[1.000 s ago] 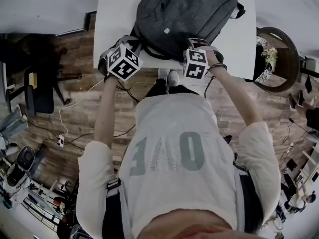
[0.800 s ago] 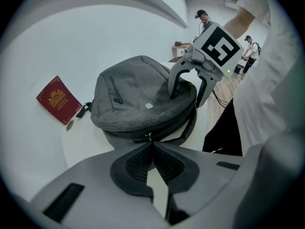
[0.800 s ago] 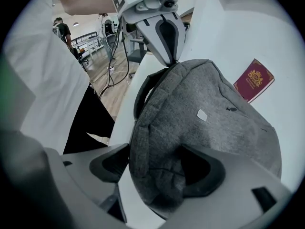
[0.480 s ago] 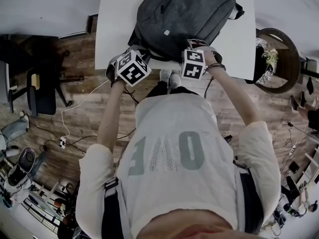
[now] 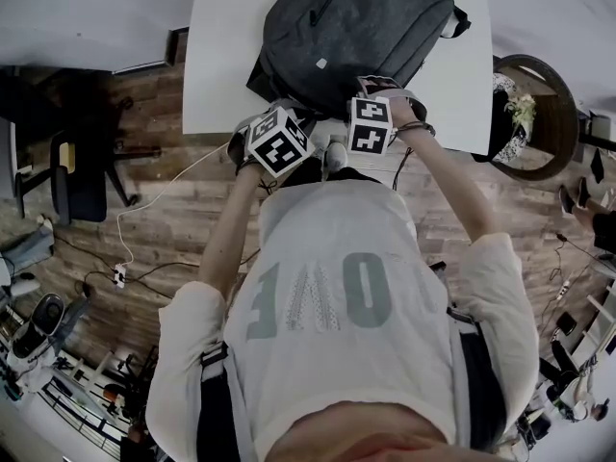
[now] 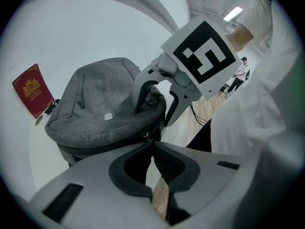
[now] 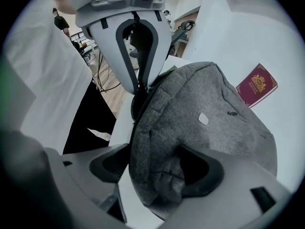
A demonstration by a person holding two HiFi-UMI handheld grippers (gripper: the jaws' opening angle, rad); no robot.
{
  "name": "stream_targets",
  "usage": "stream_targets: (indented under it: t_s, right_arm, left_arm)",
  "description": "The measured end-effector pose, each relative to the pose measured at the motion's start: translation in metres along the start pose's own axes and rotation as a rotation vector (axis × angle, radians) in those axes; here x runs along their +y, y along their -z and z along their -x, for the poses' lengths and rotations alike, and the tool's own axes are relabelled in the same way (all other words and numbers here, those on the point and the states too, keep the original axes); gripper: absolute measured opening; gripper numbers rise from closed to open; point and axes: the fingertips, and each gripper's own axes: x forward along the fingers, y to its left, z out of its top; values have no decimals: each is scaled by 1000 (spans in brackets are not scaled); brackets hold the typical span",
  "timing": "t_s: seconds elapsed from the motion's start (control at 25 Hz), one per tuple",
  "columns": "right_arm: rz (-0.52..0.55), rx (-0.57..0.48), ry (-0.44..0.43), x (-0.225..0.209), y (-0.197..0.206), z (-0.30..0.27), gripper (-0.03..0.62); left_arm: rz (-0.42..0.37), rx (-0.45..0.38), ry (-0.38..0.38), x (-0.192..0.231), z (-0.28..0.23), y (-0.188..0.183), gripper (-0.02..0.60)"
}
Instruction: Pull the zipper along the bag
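- The left gripper has its jaws pressed together on the zipper pull, a small metal piece on the dark seam along the bag's near edge. Only the left gripper view shows the pull.
- The right gripper clamps a bunched fold of the grey bag, and the fabric fills the gap between its jaws.
- Only the head view shows the bag lying on the white table at upper centre. There the two marker cubes sit close together and cover the jaws.
- Only the gripper views show a red booklet with a gold crest beside the bag. Its print is too small to read.
- A small pale tag on the bag looks blank.
- The shirt bears large letters, with O, V and E legible upside down.
- A dark chair stands on the wood floor at left.
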Motion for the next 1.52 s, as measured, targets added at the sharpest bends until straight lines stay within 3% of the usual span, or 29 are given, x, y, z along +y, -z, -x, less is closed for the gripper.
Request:
stream_targets:
  t_s: [0.16, 0.28, 0.4, 0.48, 0.76, 0.84, 0.96, 1.16, 1.24, 1.52]
  right_arm:
    - [38, 18, 1, 1, -4, 0, 354]
    - [45, 12, -1, 1, -3, 0, 354]
    - [-59, -98, -13, -2, -15, 1, 352]
    - [-166, -196, -31, -6, -38, 4, 287]
    - [-233, -278, -41, -28, -102, -18, 288]
    - [-211, -303, -32, -32, -113, -20, 288]
    - [-88, -324, -14, -29, -119, -10, 288]
    - [21, -290, 78, -55, -87, 21, 322]
    - [42, -213, 128, -79, -56, 28, 328]
    - [-36, -31, 198, -135, 35, 56, 334]
  left_arm:
    - [-49, 8, 5, -6, -6, -8, 28]
    - [-41, -5, -4, -6, -8, -10, 26]
    - [-15, -17, -24, -1, -7, -5, 26]
    - [9, -13, -39, 6, -3, 3, 26]
    - [-20, 94, -161, 56, 24, 54, 25]
    - [-34, 118, -206, 72, 30, 64, 25]
    - [-1, 123, -274, 95, 39, 79, 26]
    - [146, 95, -349, 139, 59, 104, 25]
    - [156, 97, -358, 150, 62, 109, 25]
    - [167, 90, -366, 168, 62, 114, 26]
